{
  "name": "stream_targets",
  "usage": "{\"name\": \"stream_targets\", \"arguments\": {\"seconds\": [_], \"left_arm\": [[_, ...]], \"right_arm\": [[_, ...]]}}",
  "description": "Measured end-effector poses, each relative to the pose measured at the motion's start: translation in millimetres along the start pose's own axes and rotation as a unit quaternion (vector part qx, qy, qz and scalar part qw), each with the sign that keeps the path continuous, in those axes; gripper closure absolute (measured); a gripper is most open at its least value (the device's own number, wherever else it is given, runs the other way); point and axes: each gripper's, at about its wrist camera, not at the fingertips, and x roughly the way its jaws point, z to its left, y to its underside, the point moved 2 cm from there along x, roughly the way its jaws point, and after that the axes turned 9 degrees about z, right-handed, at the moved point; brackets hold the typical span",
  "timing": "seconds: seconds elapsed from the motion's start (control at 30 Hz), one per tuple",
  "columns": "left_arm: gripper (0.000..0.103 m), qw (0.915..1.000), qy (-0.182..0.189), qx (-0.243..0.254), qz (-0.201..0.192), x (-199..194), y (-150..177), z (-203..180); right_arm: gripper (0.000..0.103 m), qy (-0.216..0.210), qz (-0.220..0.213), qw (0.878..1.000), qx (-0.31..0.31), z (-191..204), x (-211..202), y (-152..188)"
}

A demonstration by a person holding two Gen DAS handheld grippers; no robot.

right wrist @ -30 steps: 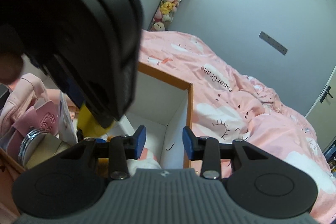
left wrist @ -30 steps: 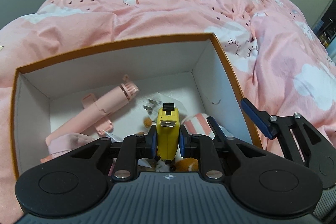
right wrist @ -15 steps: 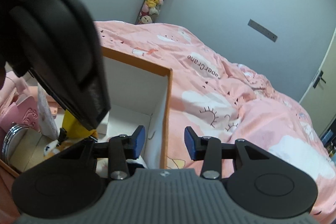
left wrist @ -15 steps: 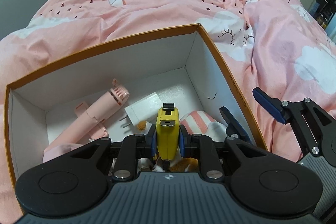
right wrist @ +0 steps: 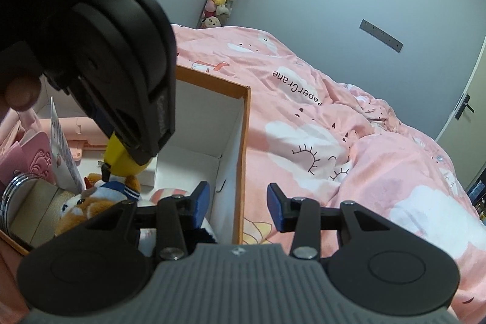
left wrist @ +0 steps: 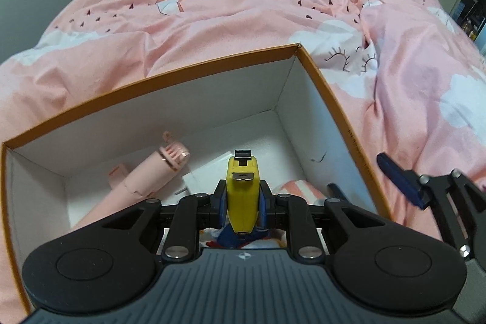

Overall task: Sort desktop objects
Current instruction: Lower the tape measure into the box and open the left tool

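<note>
Left wrist view: the left claw is clamped on a smooth yellow plastic tape measure, above the white-walled, orange-rimmed cardboard box; a ribbed pink fan lies at ten o'clock.

Right wrist view: the right claw stands apart, empty, straddling the box's wall; a fuzzy plush toy sits at nine o'clock.

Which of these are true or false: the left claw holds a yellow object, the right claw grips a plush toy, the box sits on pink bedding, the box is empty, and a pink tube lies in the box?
1. The left claw is clamped on the yellow object. True.
2. The right claw grips a plush toy. False: its jaws are apart with nothing between them; the plush toy lies in the box.
3. The orange-edged box sits on pink bedding. True.
4. The box is empty. False: several things lie inside.
5. A pink tube lies in the box. True.
</note>
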Motion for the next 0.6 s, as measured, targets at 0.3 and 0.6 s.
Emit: {"name": "stream_targets", "arguments": {"seconds": [0.3,0.6], "left_arm": [[0.081,0.9993,0.037,0.000,0.005,9,-12,-9],[0.081,0.9991,0.033,-0.003,0.026,30,-21,-4]], "right_arm": [[0.059,-0.005,0.002,1.000,-0.005,0,4,-4],[0.059,-0.017,0.018,1.000,-0.002,-6,22,-10]]}}
